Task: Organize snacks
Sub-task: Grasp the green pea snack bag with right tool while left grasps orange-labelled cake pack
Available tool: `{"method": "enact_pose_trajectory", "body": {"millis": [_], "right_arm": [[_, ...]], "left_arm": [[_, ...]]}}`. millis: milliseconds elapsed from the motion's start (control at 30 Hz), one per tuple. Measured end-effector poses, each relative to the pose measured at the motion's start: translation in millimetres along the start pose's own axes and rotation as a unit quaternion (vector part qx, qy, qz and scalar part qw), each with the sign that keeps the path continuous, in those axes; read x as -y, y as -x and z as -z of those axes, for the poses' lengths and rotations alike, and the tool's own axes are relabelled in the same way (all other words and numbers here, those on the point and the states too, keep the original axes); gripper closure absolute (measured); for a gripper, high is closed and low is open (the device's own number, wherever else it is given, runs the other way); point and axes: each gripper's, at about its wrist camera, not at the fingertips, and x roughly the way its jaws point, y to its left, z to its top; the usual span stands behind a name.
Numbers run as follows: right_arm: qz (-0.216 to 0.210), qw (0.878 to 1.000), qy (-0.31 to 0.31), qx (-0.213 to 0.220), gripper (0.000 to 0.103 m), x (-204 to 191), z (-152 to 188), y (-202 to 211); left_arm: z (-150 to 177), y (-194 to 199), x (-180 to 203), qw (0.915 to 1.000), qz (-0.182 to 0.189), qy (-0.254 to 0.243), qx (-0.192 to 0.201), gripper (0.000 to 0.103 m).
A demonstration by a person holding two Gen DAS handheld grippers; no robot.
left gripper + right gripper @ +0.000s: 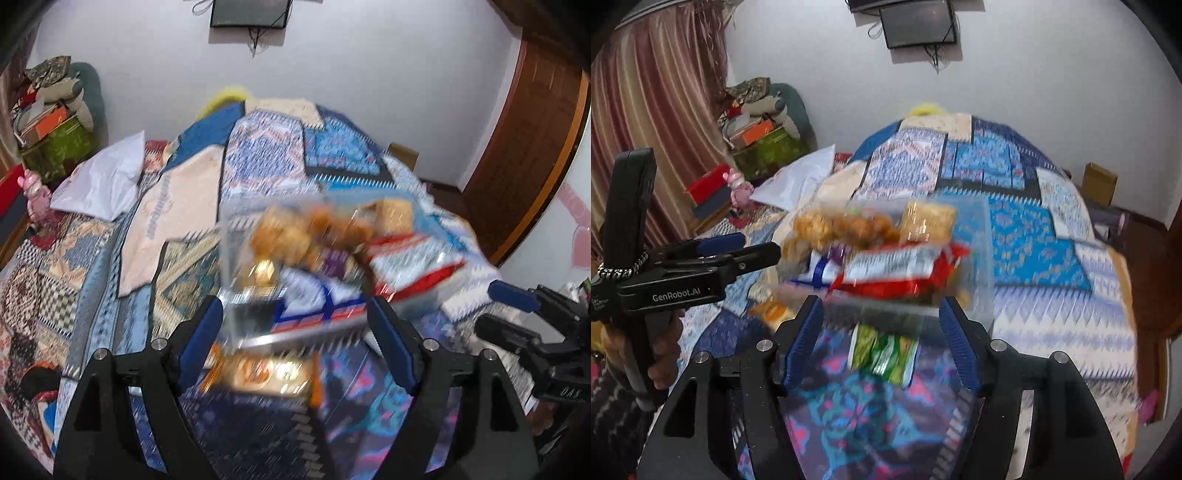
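Note:
A clear plastic container (pixel 236 258) full of snack packets sits on the patterned bedspread; it also shows in the right wrist view (pixel 979 236), blurred. In it lie brown fried snacks (pixel 846 225), a red packet (pixel 905 273) and a blue-white packet (pixel 314 302). My left gripper (pixel 295 332) is open, just short of the container, above an orange snack packet (pixel 266 373) on the bed. My right gripper (pixel 881 332) is open, above a green snack packet (pixel 882 354) on the bed in front of the container. The left gripper also shows in the right wrist view (pixel 738 247).
A white pillow (pixel 99 181) lies at the bed's left. Boxes and bags (pixel 51 122) are stacked by the wall. A wooden door (pixel 535 147) is at right. A cardboard box (pixel 1100 182) stands beyond the bed. A curtain (pixel 657 110) hangs at left.

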Motion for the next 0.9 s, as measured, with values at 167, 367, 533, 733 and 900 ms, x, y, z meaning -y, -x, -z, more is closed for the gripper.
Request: {"method": "enact_pose_trajectory", "body": {"millis": [167, 367, 533, 733, 900], "right_arm": [[-0.007, 0.999, -0.005, -0.031, 0.041, 0, 22, -15], [-0.012, 0.998, -0.014, -0.061, 0.041, 3, 36, -35], [-0.023, 0.996, -0.020, -0.086, 0.041, 3, 44, -53], [-0.018, 0.994, -0.007, -0.105, 0.041, -3, 47, -73], [-0.012, 0.994, -0.013, -0.107, 0.040, -2, 42, -83]], "left_arm": [[32, -15, -17, 0.9994, -0.014, 0.004, -0.031, 0.017], [51, -44, -34, 0.9970, -0.029, 0.018, -0.069, 0.017], [53, -61, -34, 0.9963, -0.005, 0.028, -0.081, 0.017], [56, -71, -27, 0.9962, 0.020, 0.025, -0.081, 0.016], [67, -72, -12, 0.9956, 0.019, -0.003, -0.091, 0.016]]}}
